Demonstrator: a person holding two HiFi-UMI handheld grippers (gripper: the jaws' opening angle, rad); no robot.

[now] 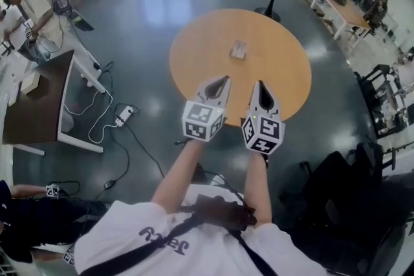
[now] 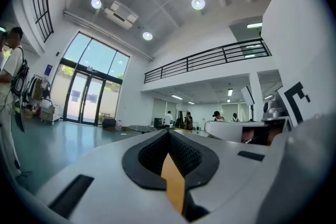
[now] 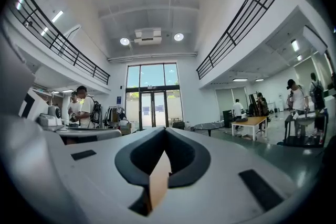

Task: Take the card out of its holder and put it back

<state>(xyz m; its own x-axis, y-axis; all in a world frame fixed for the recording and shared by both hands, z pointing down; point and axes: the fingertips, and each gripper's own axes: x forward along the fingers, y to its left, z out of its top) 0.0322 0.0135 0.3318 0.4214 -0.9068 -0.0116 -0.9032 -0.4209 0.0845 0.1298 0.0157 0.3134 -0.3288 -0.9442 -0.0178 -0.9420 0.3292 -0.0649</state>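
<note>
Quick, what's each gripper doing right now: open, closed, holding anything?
Left gripper: closed, nothing held.
Right gripper: closed, nothing held.

Round wood table (image 1: 272,68) is standing on grey floor (image 1: 149,16), w/ a small pale card holder (image 1: 239,49) lying approx. at its centre, slightly twd the far edge.

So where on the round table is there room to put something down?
Almost everywhere. The table is bare from the card holder out to its left, right and far rims. Only the near edge is busy, where the left gripper and right gripper hang.
</note>
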